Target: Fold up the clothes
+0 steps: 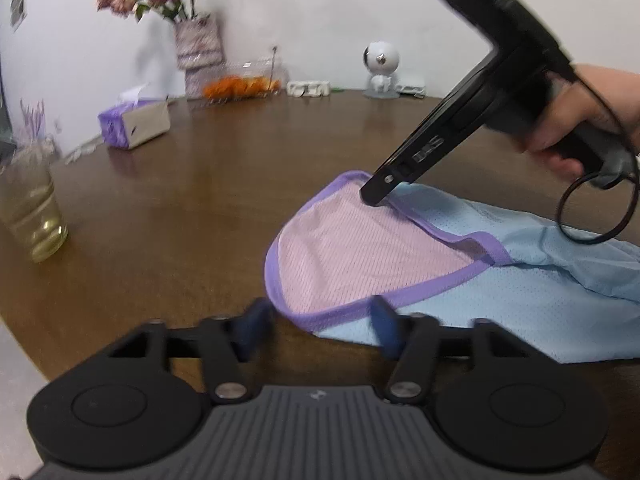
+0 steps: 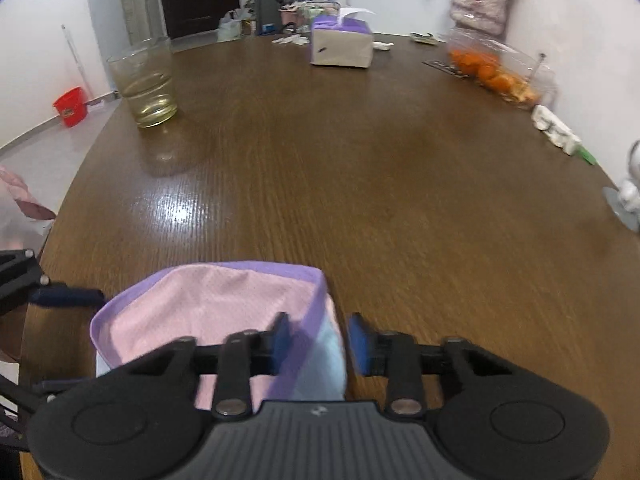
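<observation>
At the far left a glass [image 1: 34, 216] with a little yellowish liquid and, beyond it, a tissue box [image 1: 134, 124] stand well apart from the work, so the middle of the table [image 1: 200, 200] is free for folding.

Near the front edge, the left tongs [image 1: 320, 320] are released. Their blue pads stand wide apart on either side of the purple hem [image 1: 332, 312], and nothing is pinched. They seem placed to take the near side of the opening.

The garment [image 1: 540, 300], a light-blue mesh piece with a pink inner face, lies flat on the near right part of the table. Its hemmed opening faces left.

Right of that, the right tongs [image 1: 374, 194] come down steeply onto the far side of the same hem, held by a hand [image 1: 580, 120]. In their own view the pads straddle the fabric edge with a gap between them, so they read as unclenched around the cloth, not gripping it.

With the two tongs on opposite sides of the opening, the likely aim is to lift that end evenly and carry it over. The fold itself is not yet begun.
</observation>
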{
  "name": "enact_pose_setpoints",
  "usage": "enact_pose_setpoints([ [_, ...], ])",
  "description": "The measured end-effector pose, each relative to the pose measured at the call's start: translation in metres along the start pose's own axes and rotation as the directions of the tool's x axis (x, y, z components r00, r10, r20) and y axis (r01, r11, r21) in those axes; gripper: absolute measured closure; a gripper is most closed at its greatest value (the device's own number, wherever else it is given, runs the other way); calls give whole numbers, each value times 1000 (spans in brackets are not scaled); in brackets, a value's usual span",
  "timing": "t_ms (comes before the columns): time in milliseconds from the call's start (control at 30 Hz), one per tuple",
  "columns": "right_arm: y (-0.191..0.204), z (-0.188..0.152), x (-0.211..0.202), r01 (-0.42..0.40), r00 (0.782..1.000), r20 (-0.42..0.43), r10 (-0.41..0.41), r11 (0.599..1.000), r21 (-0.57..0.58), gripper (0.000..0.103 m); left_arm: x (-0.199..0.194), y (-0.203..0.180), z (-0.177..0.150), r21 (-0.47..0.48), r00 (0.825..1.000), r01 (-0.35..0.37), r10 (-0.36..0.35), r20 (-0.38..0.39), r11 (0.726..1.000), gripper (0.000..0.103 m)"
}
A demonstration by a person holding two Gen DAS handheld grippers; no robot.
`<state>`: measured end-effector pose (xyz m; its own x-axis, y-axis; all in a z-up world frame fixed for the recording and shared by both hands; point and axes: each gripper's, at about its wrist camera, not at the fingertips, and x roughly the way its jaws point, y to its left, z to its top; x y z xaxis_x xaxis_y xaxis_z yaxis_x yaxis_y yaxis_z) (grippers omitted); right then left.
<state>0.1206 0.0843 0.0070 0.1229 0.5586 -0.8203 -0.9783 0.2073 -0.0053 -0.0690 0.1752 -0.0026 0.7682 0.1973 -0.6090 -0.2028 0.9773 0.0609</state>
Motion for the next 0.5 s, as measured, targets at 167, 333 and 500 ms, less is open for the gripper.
enact_pose_setpoints([
  [167,-14,-5,1,75,996,34,-78,994,79,100,26,-16,23,138,998,-63,62,13,988,98],
  [333,-60,-19,-18,230,970,26,-244,941,250,100,85,-39,86,243,999,-48,41,32,969,99],
  [500,-130,-71,-73,364,905,15,-425,793,488,101,153,-103,152,317,998,65,-70,3,946,99],
])
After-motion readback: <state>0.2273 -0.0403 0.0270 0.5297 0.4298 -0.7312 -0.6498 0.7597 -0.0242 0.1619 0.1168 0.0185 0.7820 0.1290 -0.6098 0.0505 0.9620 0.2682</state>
